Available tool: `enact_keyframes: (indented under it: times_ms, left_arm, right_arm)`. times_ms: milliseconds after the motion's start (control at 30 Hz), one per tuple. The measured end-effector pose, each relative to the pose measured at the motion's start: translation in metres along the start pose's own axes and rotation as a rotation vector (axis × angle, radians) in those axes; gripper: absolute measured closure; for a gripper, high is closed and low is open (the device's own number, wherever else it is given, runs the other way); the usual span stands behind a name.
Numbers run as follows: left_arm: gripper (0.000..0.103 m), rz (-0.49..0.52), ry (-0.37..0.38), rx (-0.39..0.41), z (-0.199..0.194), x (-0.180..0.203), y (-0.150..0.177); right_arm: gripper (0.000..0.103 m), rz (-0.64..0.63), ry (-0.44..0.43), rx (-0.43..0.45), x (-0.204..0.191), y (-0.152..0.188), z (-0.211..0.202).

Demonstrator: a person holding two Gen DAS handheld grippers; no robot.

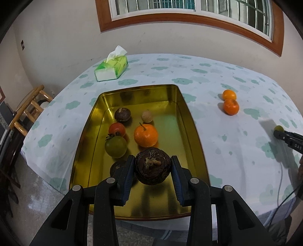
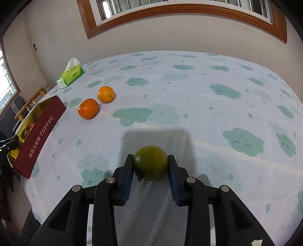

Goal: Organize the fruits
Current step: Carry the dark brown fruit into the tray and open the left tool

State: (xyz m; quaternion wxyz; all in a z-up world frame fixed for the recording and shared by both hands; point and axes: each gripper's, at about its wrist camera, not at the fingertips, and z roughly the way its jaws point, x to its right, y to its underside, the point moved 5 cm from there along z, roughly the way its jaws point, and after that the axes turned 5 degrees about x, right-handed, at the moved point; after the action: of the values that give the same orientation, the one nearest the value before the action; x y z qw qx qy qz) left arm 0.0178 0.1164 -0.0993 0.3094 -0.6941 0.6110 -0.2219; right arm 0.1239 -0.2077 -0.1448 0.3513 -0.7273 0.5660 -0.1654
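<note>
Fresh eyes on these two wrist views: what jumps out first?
The gold tray in the left wrist view, already holding several fruits, with the left tongs clamped on a dark brown fruit above its near end. Next, the right tongs gripping a green tomato over the cloud-print tablecloth. Two oranges sit loose on the cloth between that tomato and the tray.

Soft daylight from the window (image 1: pixel 189 11) — glare inside the gold tin (image 1: pixel 132 98), strong fisheye curvature, dark vignetted corners.
</note>
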Motion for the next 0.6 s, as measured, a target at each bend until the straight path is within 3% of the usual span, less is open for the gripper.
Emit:
enact_keyframes:
  times_ms: [600]
  left_arm:
    - [0.064, -0.011, -0.006, -0.044, 0.022, -0.006, 0.012]
  right_arm:
    - [0.072, -0.001, 0.000, 0.000, 0.000, 0.001, 0.000]
